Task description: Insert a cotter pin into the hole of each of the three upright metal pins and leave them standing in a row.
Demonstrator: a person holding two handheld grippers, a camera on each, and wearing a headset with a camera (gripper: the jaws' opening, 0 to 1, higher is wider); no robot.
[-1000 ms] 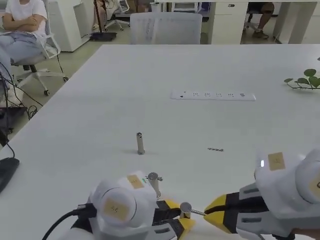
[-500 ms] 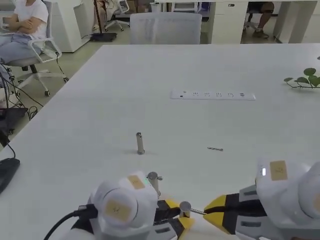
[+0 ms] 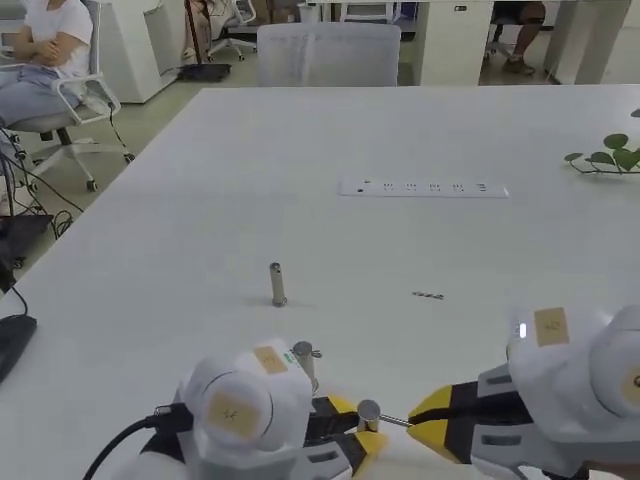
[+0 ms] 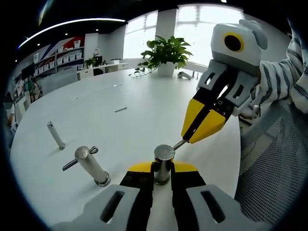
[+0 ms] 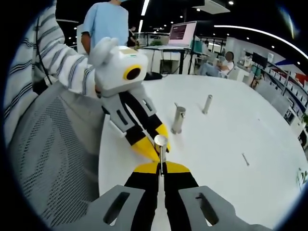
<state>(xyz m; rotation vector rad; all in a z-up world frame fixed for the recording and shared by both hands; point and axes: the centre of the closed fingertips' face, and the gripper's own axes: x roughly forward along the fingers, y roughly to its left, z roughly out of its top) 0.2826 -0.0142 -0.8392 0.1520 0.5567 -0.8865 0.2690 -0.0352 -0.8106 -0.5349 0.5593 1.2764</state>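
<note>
Tabletop (image 3: 200, 200) — white, office chair (image 3: 330, 55) beyond.

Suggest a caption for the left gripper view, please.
Left gripper holds a metal pin as right gripper presents a cotter pin.

The table (image 3: 200, 190) was white. The left gripper (image 3: 362, 425) and right gripper (image 3: 420, 423) had white bodies and black jaws tipped yellow. The far pin (image 3: 278, 284), middle pin (image 3: 305, 364), near pin (image 3: 368, 412) and cotter pin (image 4: 179, 143) were silver. At two o'clock the leaves (image 3: 612, 158) were green.
</note>
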